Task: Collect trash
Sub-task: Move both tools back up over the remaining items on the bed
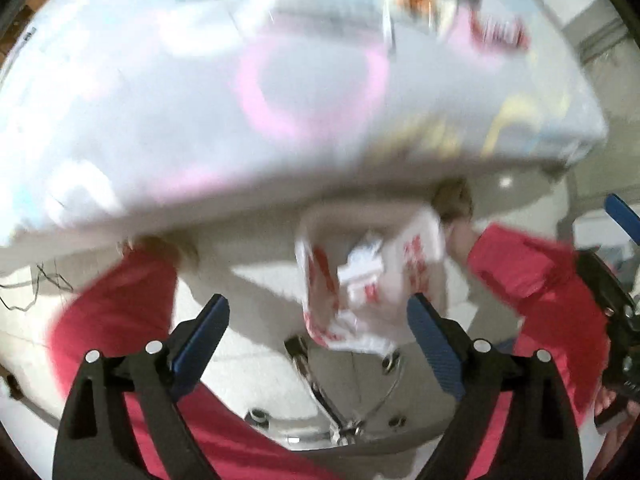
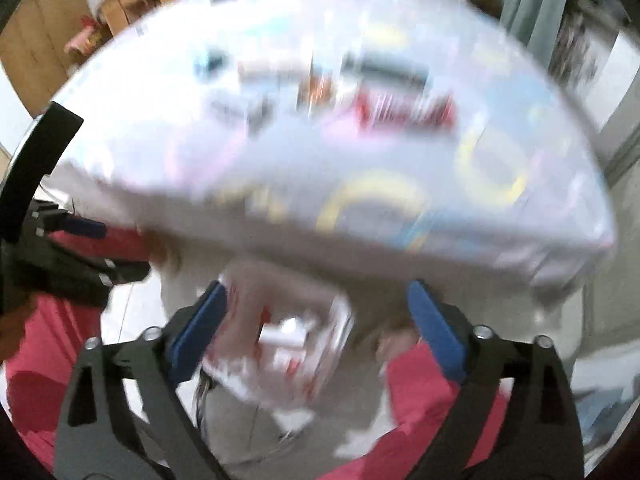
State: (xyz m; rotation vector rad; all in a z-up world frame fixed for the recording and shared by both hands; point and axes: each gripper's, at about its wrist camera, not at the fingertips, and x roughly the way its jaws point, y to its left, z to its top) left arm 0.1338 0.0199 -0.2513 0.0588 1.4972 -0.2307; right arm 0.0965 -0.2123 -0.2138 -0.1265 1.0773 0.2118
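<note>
A white plastic bag (image 1: 360, 276) with red print hangs open below the table's near edge, with crumpled white trash inside it. My left gripper (image 1: 320, 320) stands open above it, its blue pads (image 1: 208, 328) wide apart and pressing on nothing. The right wrist view shows the same bag (image 2: 280, 340), blurred, beyond my right gripper (image 2: 318, 316), which is also open and holds nothing. Each gripper shows at the edge of the other's view: the right gripper (image 1: 616, 272) and the left gripper (image 2: 60, 240). Both pictures are smeared by motion.
A table (image 1: 200, 140) under a white cloth with pink and yellow rings fills the upper half. On it lie a red packet (image 1: 500, 34), boxes and small blurred items. A person's red clothing (image 1: 116, 304) flanks the bag. A chrome chair base (image 1: 340, 420) stands on the pale floor.
</note>
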